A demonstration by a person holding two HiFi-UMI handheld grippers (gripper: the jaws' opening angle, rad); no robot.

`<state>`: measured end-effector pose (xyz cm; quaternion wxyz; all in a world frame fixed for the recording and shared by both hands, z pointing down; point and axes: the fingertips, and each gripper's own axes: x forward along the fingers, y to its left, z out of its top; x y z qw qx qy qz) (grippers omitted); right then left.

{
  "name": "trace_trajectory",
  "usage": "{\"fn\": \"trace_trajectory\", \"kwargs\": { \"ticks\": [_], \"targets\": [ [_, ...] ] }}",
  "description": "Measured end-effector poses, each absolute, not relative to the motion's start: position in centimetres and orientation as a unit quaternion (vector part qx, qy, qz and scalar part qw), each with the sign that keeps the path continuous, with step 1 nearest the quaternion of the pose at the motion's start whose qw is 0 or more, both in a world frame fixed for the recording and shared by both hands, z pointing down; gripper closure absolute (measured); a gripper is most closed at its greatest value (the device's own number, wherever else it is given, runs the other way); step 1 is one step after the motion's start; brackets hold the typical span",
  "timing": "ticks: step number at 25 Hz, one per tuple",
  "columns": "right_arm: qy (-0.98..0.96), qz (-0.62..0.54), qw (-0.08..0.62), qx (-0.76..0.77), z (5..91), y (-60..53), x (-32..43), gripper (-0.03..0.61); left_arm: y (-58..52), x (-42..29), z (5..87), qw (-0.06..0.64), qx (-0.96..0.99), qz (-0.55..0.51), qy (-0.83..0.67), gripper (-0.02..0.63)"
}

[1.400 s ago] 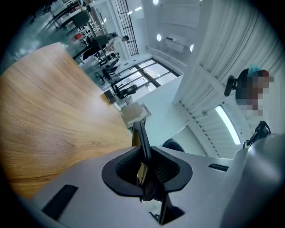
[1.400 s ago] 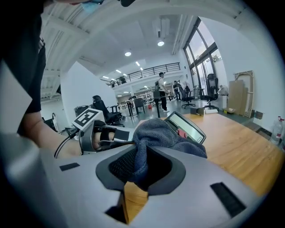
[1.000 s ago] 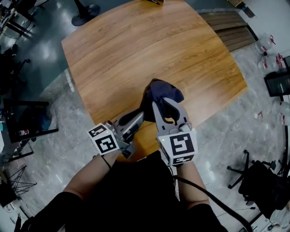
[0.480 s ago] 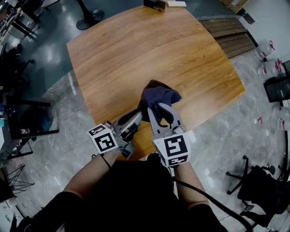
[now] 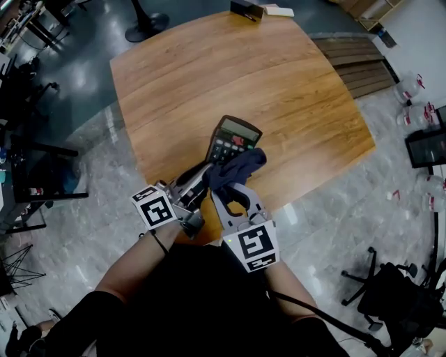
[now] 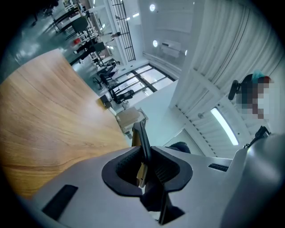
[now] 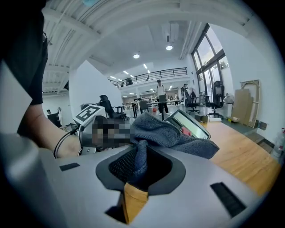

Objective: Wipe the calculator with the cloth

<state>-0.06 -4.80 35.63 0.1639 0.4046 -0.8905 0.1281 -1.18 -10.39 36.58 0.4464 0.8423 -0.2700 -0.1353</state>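
Note:
A black calculator (image 5: 232, 139) with a grey display is held up above the near part of the wooden table (image 5: 209, 70). My left gripper (image 5: 202, 180) is shut on its lower edge, which shows edge-on between the jaws as the calculator (image 6: 142, 142) in the left gripper view. A dark blue cloth (image 5: 235, 167) lies over the calculator's lower right part, and my right gripper (image 5: 226, 187) is shut on it. In the right gripper view the cloth (image 7: 164, 136) bunches between the jaws, with the calculator (image 7: 190, 125) tilted behind it.
Two small items (image 5: 261, 10) lie at the table's far edge. Around the table are grey floor, chairs, a black stand base (image 5: 145, 24) at the far left and a slatted wooden panel (image 5: 355, 49) to the right.
The cloth and my right gripper have slid back toward me, off the calculator's face. Its keys and display, covered before, now show. The left gripper has barely moved.

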Motion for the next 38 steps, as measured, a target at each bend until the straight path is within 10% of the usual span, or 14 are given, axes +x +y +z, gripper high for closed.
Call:
{"fn": "trace_trajectory", "kwargs": {
  "ticks": [16,38],
  "targets": [
    [-0.812,0.085,0.14,0.56,31.7,-10.9,10.2,0.514,-5.8,0.5,35.2,0.436,0.87,-0.102,-0.209,0.537],
    [-0.898,0.123,0.179,0.382,35.7,-2.0,-2.8,0.514,-9.3,-3.7,34.8,0.46,0.836,-0.154,-0.256,0.537]
  ]
}}
